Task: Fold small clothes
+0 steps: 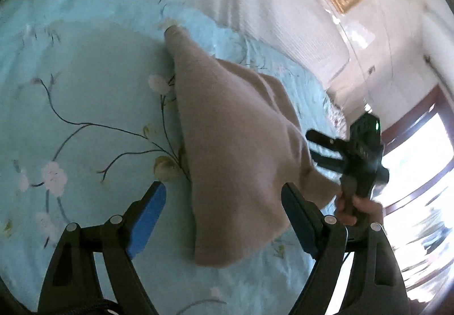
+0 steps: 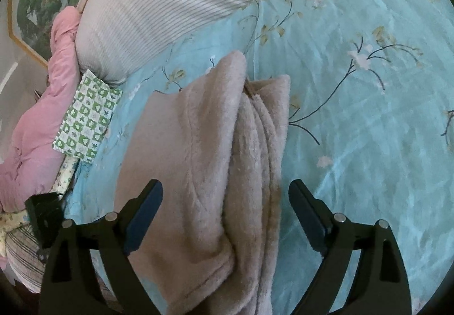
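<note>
Garment (image 2: 215, 173), beige and fleecy, lies bunched on the blue bedsheet (image 2: 354, 144), folding hardly begun. Left gripper (image 1: 224, 218) and right gripper (image 2: 225, 215) gape wide, holding nothing; checkered cloth (image 2: 88, 119) waits at nine o'clock.

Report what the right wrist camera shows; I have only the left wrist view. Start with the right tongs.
Observer: The right tongs stand open, the beige garment lying between their fingers, unpinched.
Operator: Name what else lies near it.
Observer: A green checked cloth lies left of the garment, beside the striped pillow.
Operator: Describe the garment's fold.
Observer: Several layers show stacked along its right side.
</note>
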`<state>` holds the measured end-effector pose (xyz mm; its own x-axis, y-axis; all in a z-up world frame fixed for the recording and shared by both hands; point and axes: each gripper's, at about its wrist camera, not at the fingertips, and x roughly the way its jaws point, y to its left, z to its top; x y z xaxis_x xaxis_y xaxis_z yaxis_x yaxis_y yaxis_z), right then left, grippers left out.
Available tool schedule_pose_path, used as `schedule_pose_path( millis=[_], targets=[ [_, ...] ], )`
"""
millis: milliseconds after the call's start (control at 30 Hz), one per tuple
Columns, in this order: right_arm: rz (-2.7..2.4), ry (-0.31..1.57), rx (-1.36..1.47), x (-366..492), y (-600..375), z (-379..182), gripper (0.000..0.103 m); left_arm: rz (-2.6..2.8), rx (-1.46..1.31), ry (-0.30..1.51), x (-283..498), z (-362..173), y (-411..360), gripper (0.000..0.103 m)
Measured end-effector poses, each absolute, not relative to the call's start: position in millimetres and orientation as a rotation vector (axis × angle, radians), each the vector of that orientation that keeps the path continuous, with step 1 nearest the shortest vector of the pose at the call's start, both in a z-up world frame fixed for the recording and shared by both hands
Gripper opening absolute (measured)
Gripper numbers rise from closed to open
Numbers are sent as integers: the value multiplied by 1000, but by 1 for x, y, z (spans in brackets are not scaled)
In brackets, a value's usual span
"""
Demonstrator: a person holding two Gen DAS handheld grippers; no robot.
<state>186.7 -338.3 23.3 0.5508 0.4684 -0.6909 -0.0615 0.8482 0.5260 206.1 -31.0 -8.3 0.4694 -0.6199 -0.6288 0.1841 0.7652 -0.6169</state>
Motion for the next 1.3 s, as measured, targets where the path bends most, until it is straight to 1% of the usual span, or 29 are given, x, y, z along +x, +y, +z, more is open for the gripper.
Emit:
schedule_pose_path(
  millis=[167, 400, 433, 467, 500, 567, 633, 800, 1033, 1167, 1300],
  targets=[
    [344, 966, 536, 198, -340, 12, 93, -580, -658, 1045, 253, -34, -27, 84],
    [402, 991, 569, 209, -337, 5, 92, -611, -688, 1099, 294, -56, -45, 85],
    [426, 997, 558, 210, -334, 4, 82, -616, -694, 1093, 296, -58, -48, 81],
    [436, 1012, 545, 210, -329, 1, 65, -626, -696, 1085, 299, -60, -49, 66],
    [430, 1027, 542, 210, -326, -2, 61, -638, -697, 1085, 300, -61, -51, 60],
    [419, 1020, 528, 206, -321, -2, 49, -638, -679, 1065, 298, -56, -51, 49],
    [421, 999, 529, 201, -317, 5, 45, -647, -650, 1037, 290, -45, -48, 44],
    [494, 952, 520, 187, -280, 24, 42, -625, -591, 956, 257, -11, -13, 42],
    [683, 917, 520, 185, -185, 21, 42, -515, -548, 890, 203, 24, 79, 42],
    [773, 948, 533, 193, -133, 5, 42, -437, -534, 893, 178, 20, 127, 43],
    [780, 1006, 512, 198, -100, -17, 42, -387, -558, 931, 171, -6, 151, 43]
  ],
)
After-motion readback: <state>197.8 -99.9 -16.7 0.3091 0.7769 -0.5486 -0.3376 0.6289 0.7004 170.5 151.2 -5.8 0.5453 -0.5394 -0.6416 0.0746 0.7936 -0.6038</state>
